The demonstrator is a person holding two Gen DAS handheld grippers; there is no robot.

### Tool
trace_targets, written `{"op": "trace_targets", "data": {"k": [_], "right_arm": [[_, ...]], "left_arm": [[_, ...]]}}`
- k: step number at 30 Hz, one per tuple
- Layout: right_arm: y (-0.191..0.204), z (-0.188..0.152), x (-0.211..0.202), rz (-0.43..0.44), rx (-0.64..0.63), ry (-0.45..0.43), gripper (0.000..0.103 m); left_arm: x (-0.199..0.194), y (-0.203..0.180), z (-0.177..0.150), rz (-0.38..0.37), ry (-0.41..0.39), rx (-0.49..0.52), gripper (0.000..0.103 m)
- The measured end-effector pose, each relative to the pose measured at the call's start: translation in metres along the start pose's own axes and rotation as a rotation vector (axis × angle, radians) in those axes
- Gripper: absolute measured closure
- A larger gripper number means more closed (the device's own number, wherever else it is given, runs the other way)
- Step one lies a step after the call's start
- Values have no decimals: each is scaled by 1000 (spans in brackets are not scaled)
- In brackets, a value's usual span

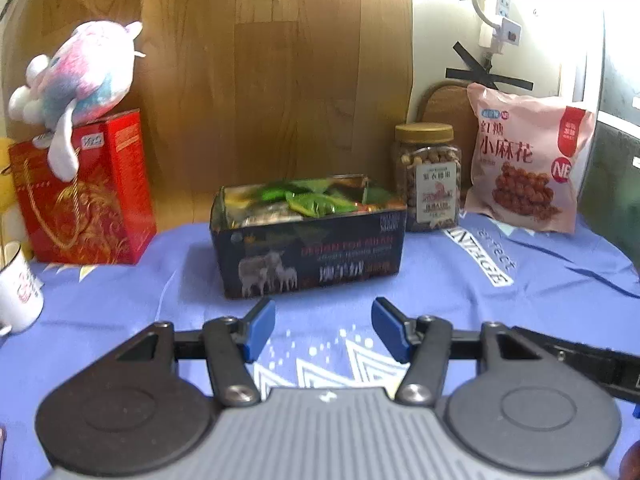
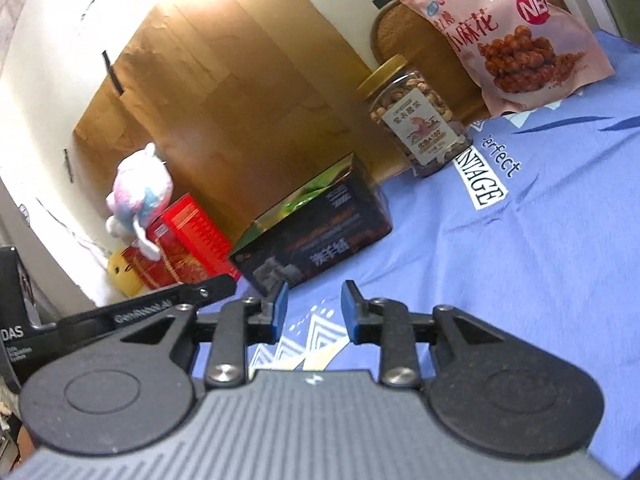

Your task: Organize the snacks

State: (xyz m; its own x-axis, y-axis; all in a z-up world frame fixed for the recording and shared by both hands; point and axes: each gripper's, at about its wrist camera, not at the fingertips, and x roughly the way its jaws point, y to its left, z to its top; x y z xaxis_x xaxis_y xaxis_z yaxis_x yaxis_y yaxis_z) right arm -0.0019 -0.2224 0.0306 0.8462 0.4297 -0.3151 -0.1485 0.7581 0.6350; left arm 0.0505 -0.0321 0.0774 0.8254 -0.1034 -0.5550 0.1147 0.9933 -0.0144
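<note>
A dark open box [image 1: 308,256] with sheep printed on its side stands on the blue cloth and holds several green and mixed snack packets [image 1: 316,200]. My left gripper [image 1: 323,330] is open and empty, just in front of the box. In the right wrist view the same box [image 2: 316,232] lies ahead and left. My right gripper [image 2: 314,310] is open and empty, low over the cloth. A nut jar [image 1: 428,178] with a gold lid and a pink snack bag [image 1: 528,164] stand at the back right; both also show in the right wrist view, the jar [image 2: 416,120] and the bag [image 2: 508,28].
A red gift box [image 1: 86,196] with a plush toy [image 1: 76,80] on top stands at the back left. A white mug [image 1: 18,288] is at the left edge. A wooden board [image 1: 260,72] backs the table. The other gripper's black body [image 1: 584,356] shows at right.
</note>
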Motion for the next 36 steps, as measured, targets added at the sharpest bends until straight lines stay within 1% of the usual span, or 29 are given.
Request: {"op": "trace_targets", "data": {"k": [3, 7, 17, 18, 19, 20, 21, 23, 25, 26, 27, 28, 29, 31, 32, 34, 36], "right_arm": [[7, -6, -6, 16, -13, 8, 69], [15, -12, -12, 35, -27, 11, 66], [30, -18, -15, 57, -67, 12, 63], [30, -18, -16, 60, -66, 12, 61], [32, -19, -16, 63, -67, 10, 57], [33, -19, -17, 64, -69, 6, 57], [34, -19, -18, 66, -73, 3, 57], [36, -19, -19, 70, -79, 2, 56], [36, -19, -20, 73, -78, 2, 56], [37, -20, -20, 72, -76, 2, 55], [37, -20, -20, 72, -74, 3, 52], [37, -21, -21, 69, -71, 2, 46], [37, -21, -21, 64, -70, -1, 44], [37, -22, -22, 49, -70, -4, 36], [37, -23, -22, 42, -69, -5, 33], [35, -22, -22, 33, -53, -5, 23], [34, -23, -23, 28, -42, -12, 20]], "left_arm": [[-9, 0, -8, 26, -4, 1, 48], [-18, 1, -15, 45, -5, 2, 48], [-28, 8, -22, 105, -17, 23, 41], [-28, 8, -22, 111, -19, 27, 39], [-28, 8, -23, 119, -21, 35, 38], [-29, 7, -23, 129, -24, 43, 32], [-29, 7, -24, 138, -28, 53, 23], [-31, 5, -25, 162, -43, 76, 17], [-31, 4, -26, 181, -48, 94, 13], [-31, 3, -26, 185, -48, 97, 9], [-31, 4, -26, 188, -47, 100, 5], [-30, 4, -27, 194, -46, 101, 3], [-30, 4, -27, 204, -45, 102, 0], [-28, 5, -27, 221, -34, 98, 0], [-27, 5, -27, 229, -24, 97, 0], [-24, 5, -28, 249, -6, 104, 0], [-21, 4, -28, 282, 13, 120, 0]]}}
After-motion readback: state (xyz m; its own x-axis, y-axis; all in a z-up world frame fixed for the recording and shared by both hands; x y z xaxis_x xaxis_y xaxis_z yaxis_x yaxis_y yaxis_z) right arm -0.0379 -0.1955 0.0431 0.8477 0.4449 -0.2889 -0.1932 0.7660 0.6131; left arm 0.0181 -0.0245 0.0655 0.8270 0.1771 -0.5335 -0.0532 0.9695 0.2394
